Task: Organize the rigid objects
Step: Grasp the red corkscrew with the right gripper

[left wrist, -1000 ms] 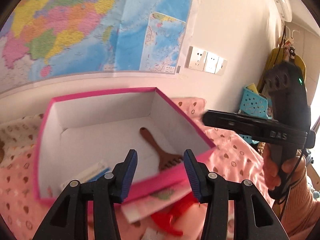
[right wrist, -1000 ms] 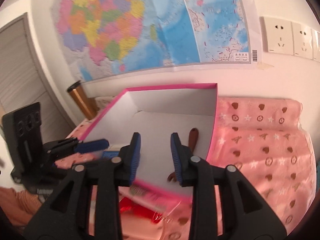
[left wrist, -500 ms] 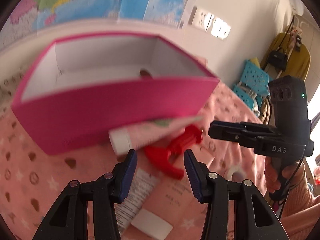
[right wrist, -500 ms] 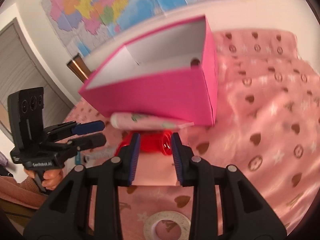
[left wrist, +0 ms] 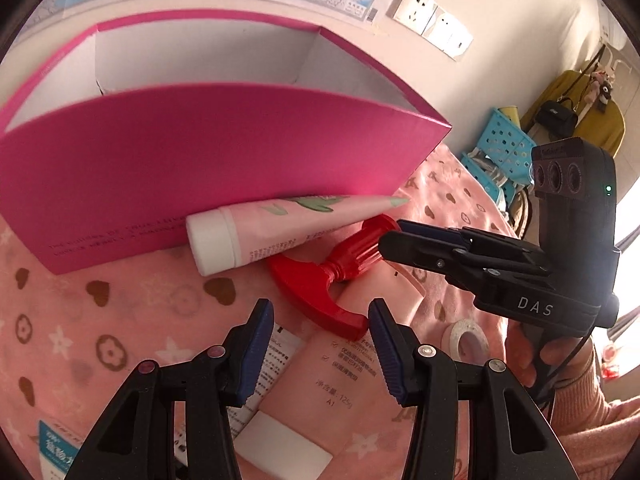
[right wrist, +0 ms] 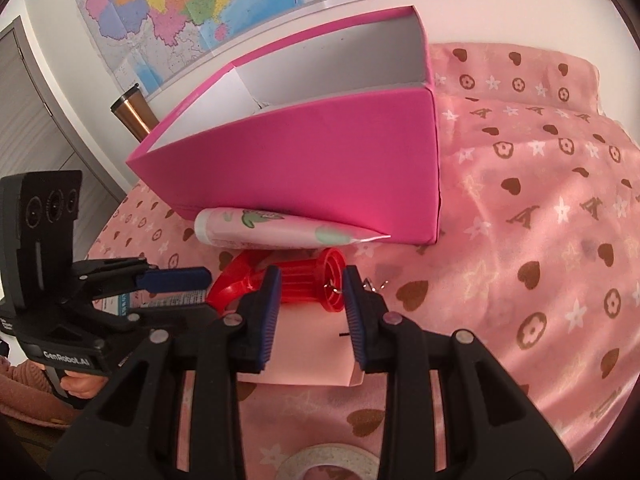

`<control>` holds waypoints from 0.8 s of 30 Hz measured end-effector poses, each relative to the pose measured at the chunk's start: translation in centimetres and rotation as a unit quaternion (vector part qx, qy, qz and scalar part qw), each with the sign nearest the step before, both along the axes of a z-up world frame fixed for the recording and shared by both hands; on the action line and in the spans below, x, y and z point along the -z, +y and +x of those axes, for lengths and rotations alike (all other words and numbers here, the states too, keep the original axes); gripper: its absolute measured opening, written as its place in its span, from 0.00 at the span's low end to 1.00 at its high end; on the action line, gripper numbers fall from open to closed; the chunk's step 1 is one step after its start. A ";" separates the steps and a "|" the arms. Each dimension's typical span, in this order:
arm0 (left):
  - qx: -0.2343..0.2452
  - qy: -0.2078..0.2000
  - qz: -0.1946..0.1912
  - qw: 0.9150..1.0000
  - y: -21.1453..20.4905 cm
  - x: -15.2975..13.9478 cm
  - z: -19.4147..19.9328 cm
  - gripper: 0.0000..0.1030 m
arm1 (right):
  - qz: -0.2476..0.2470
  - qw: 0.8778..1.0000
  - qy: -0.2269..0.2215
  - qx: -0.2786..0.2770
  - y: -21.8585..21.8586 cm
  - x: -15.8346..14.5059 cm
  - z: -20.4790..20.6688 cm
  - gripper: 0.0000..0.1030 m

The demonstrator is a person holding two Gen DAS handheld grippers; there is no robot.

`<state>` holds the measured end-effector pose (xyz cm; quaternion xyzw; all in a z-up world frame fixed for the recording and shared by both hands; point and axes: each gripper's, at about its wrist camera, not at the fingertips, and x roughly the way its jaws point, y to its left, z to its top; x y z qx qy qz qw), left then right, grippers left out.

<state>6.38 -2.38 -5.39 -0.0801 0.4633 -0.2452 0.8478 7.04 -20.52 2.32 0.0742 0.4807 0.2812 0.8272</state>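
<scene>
Jaws apart — right gripper (left wrist: 394, 236) marked "DAS", left gripper (right wrist: 176, 278) "GenRobot.AI".

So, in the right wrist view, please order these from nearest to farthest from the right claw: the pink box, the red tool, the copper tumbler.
1. red tool, lying between the open fingers of the right claw.
2. pink box, just behind the tool.
3. copper tumbler, far back left by the wall.

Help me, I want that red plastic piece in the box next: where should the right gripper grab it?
Grip the ribbed round neck of the red piece, coming from the near side. The open right gripper already straddles it; the curved handle end lies under the pink tube.
</scene>
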 end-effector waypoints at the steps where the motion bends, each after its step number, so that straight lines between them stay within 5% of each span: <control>1: 0.000 0.004 -0.004 1.000 0.0 0.1 0.1 0.49 | -0.002 1.000 0.000 -0.003 0.1 0.0 0.0 0.33; 12: -0.002 0.022 -0.016 1.000 -0.6 0.6 0.8 0.43 | 0.001 1.000 0.005 -0.001 0.1 0.2 0.0 0.21; 24: 0.005 0.010 -0.009 1.000 -1.6 -0.5 -0.8 0.43 | -0.016 1.000 -0.018 -0.005 -0.2 -1.6 -1.7 0.20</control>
